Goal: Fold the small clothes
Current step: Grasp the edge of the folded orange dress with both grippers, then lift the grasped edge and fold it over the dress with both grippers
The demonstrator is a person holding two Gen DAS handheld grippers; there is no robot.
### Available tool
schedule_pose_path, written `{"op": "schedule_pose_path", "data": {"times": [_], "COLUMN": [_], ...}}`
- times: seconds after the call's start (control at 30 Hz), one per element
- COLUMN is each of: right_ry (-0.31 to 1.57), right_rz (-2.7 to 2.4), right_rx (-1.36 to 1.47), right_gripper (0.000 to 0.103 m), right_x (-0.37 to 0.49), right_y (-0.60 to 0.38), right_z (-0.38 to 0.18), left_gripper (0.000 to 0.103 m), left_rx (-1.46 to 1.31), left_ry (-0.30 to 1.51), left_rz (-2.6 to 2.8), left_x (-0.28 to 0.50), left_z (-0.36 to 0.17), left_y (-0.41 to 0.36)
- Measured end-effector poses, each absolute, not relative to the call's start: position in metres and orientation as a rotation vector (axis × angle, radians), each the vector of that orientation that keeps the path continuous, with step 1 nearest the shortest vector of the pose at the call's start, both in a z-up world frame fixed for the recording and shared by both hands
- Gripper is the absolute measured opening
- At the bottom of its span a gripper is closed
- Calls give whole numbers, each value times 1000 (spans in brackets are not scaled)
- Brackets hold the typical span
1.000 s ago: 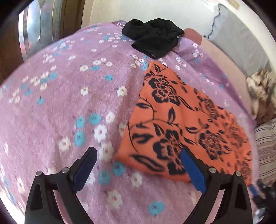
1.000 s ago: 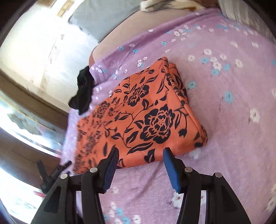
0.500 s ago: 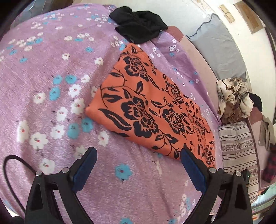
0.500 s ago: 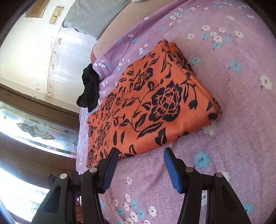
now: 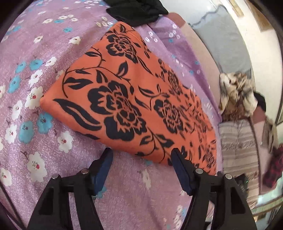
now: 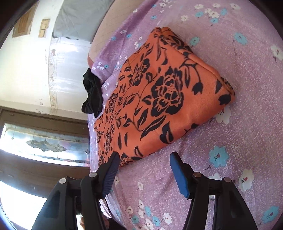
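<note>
A folded orange garment with black flowers (image 5: 127, 99) lies on the purple flowered bedspread (image 5: 35, 123); it also shows in the right wrist view (image 6: 159, 99). My left gripper (image 5: 141, 155) is open and empty, just short of the garment's near edge. My right gripper (image 6: 145, 157) is open and empty, at the garment's near edge at its other end, its left finger (image 6: 111, 168) next to the cloth. A black garment (image 5: 136, 10) lies crumpled at the far end of the bed, also in the right wrist view (image 6: 92, 93).
A pile of other clothes (image 5: 237, 95) and a striped cloth (image 5: 238, 145) lie beyond the bed's right edge. A grey pillow (image 6: 79, 19) leans at the wall. A glass door (image 6: 44, 145) stands past the bed's left edge.
The left gripper has swung right along the garment's edge, moved closer, and its jaws have narrowed. The right gripper has moved slightly closer to the garment. Both stay open.
</note>
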State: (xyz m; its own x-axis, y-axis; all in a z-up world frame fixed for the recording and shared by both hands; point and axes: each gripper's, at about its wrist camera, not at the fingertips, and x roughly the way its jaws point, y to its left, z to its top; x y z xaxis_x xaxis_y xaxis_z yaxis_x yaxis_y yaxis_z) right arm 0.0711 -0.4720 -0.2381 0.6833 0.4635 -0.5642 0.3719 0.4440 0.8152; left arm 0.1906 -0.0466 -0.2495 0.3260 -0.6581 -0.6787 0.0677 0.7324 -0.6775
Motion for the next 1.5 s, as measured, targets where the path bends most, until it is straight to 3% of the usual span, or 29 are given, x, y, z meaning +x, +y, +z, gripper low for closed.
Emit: {"op": "schedule_pose_path", "data": {"times": [0.1, 0.47, 0.53, 0.6, 0.87, 0.93, 0.97, 1.0, 1.03, 1.2, 1.37, 1.47, 1.5], "right_ry": [861, 720, 702, 683, 694, 700, 699, 697, 691, 637, 601, 698, 723], "right_rz": [23, 32, 31, 28, -46, -57, -65, -68, -70, -73, -46, -65, -69], "right_rx": [1201, 1321, 1311, 1283, 1132, 1123, 1126, 1128, 1117, 897, 852, 981, 1060], "right_gripper": [63, 64, 64, 64, 62, 53, 48, 40, 38, 30, 26, 26, 29], "right_x": [80, 111, 115, 118, 126, 127, 126, 124, 123, 119, 105, 109, 108], "right_y": [-483, -510, -508, -505, -488, -488, -489, -490, -489, -470, -463, -474, -480], "right_z": [-250, -258, -255, -252, -248, -249, -250, -251, -250, -216, -198, -227, -239], "left_gripper": [81, 80, 62, 56, 66, 63, 59, 44, 36, 22, 20, 24, 30], "left_rx": [-695, -890, -844, -789, -735, -732, -728, -714, -703, -679, -664, -655, -655], "left_ry": [1152, 1071, 1047, 1021, 1041, 1021, 1011, 1004, 1003, 954, 907, 1027, 1080], "left_rz": [-503, -464, -456, -449, -421, -418, -412, -405, -406, -437, -466, -403, -363], "left_x": [201, 230, 226, 224, 226, 225, 225, 225, 226, 220, 210, 218, 221], "left_z": [-252, -258, -253, -249, -256, -256, -256, -256, -256, -242, -223, -243, -252], "left_y": [-44, -38, -40, -42, -53, -54, -53, -53, -53, -52, -46, -47, -46]}}
